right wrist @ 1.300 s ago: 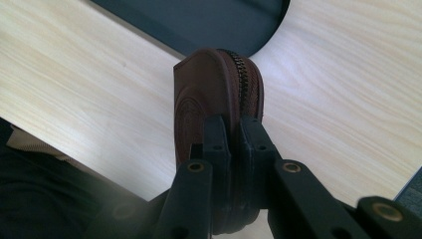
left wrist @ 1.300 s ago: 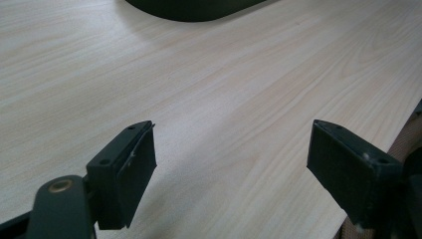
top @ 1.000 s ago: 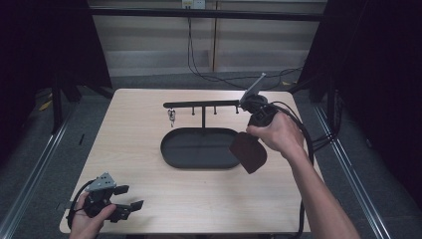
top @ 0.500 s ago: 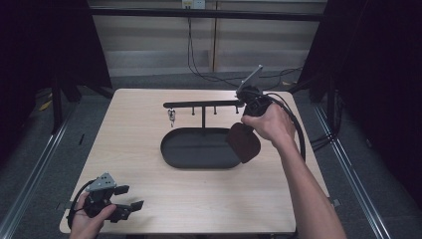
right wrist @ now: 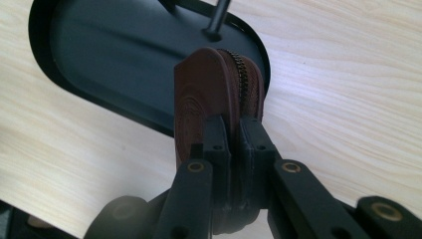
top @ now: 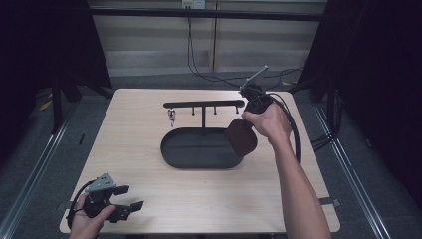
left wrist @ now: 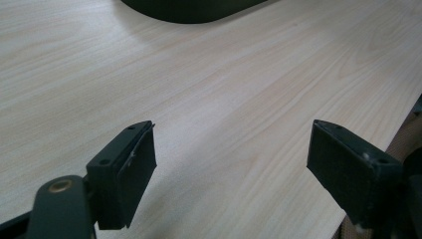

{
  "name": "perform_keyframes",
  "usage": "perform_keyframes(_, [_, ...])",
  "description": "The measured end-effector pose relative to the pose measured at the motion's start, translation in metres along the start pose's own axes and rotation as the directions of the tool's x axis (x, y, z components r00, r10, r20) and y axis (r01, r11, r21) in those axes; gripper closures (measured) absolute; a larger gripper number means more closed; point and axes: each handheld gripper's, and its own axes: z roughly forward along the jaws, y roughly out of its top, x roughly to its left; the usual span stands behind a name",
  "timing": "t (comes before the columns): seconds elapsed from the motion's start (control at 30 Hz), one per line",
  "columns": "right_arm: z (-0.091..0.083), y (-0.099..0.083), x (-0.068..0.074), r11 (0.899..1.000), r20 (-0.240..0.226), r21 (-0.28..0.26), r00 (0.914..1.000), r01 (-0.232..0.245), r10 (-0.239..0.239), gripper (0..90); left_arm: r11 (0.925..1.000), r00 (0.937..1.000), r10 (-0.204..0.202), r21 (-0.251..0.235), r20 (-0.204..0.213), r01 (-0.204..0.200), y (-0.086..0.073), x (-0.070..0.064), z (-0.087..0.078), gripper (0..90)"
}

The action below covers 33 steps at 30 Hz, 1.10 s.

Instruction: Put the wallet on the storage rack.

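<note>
Both arms in from the near edge; left low and idle, right extended and clamped.

Left hand (top: 87, 221) sits at the near left corner of the worktop (top: 139, 129), wrapped around the left hand-held gripper (top: 130, 210), grey plate on top, cable looped beside it. Jaws stand wide apart, pointing right along the wood, nothing between them. Right forearm (top: 298, 194) reaches forward across the right side, bare. Right hand (top: 268, 122) grips the right hand-held gripper (right wrist: 234, 134), held aloft and tilted downward, cable trailing off right. Its jaws are pinched tight on a brown zipped pouch (right wrist: 209, 94), pads (right wrist: 216, 134) pressing either face.
</note>
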Motion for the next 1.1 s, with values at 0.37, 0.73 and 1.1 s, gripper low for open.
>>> perform_keyframes(0.37, [0.022,-0.003,-0.018,0.993,-0.103,-0.085,0.9925,-0.076,0.067,84.0,1.0000,1.0000,0.000,0.004,0.001,0.000,0.000,0.000,0.000,19.1])
perform_keyframes(0.73, [0.052,-0.005,-0.030,0.984,-0.193,-0.116,0.9751,-0.134,0.110,84.1,1.0000,1.0000,0.001,0.005,-0.003,-0.001,0.000,0.001,-0.001,19.1])
perform_keyframes(1.1, [0.085,-0.007,-0.034,0.975,-0.283,-0.125,0.9483,-0.186,0.144,84.2,1.0000,1.0000,-0.004,0.004,0.000,0.004,0.000,0.001,-0.001,19.1])
